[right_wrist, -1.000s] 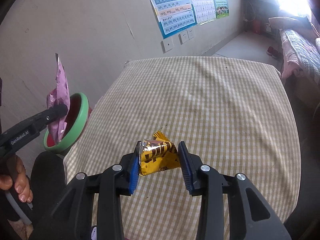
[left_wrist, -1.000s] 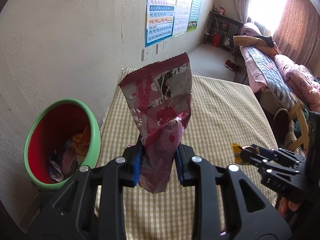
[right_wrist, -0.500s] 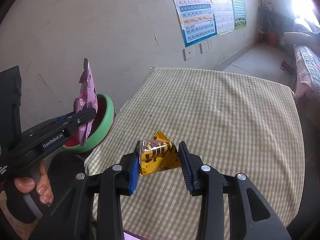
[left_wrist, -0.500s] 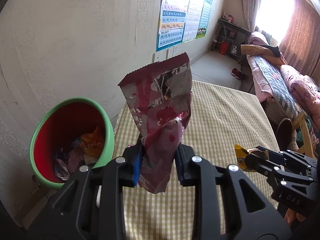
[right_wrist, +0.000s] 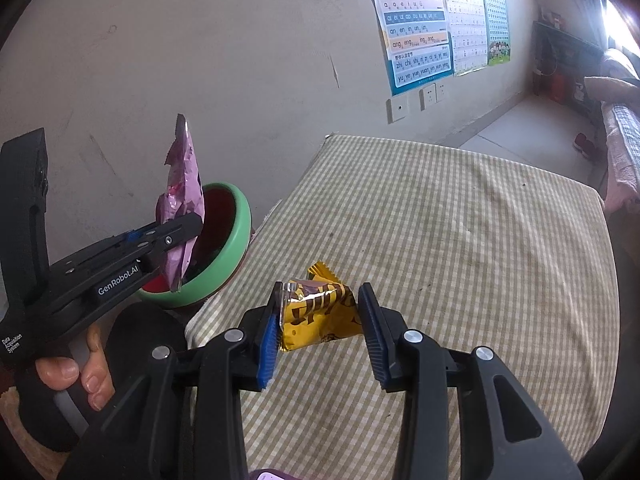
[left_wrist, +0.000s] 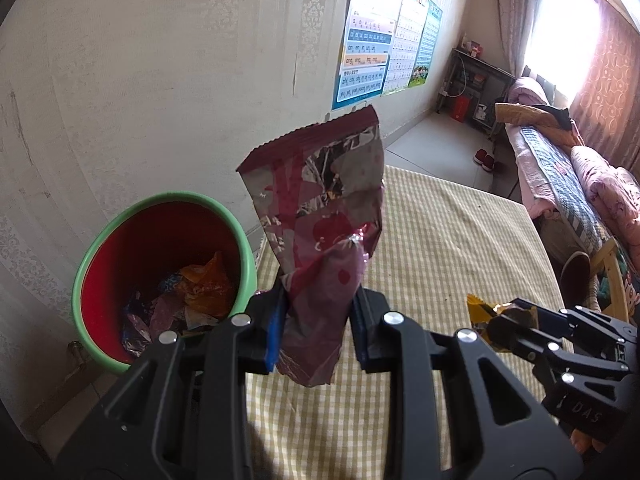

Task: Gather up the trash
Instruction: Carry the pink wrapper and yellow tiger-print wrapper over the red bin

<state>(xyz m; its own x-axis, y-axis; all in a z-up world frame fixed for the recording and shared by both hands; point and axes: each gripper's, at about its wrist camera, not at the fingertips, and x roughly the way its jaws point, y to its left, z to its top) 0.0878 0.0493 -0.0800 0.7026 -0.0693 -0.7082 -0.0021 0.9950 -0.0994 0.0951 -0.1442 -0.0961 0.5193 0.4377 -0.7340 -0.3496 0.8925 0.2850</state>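
My left gripper [left_wrist: 318, 324] is shut on a pink and silver snack bag [left_wrist: 320, 216], held upright just right of a red bin with a green rim [left_wrist: 160, 248] that holds several wrappers. The left gripper [right_wrist: 184, 236] and its pink bag [right_wrist: 182, 196] also show in the right wrist view, over the near edge of the bin [right_wrist: 228, 248]. My right gripper [right_wrist: 320, 328] is shut on a yellow and brown wrapper [right_wrist: 320, 312] above the checked tablecloth [right_wrist: 460, 240]. The right gripper [left_wrist: 504, 328] shows at the lower right of the left wrist view.
The bin stands on the floor between the table's left edge and a beige wall [left_wrist: 160, 80] with posters [left_wrist: 368, 52]. A bed with pink bedding [left_wrist: 580, 184] lies beyond the table on the right. A wooden chair [left_wrist: 612, 276] stands by the table's right side.
Both grippers have moved left toward the bin with their wrappers held. The bin now looks larger and closer, and the pink bag is beside its rim.
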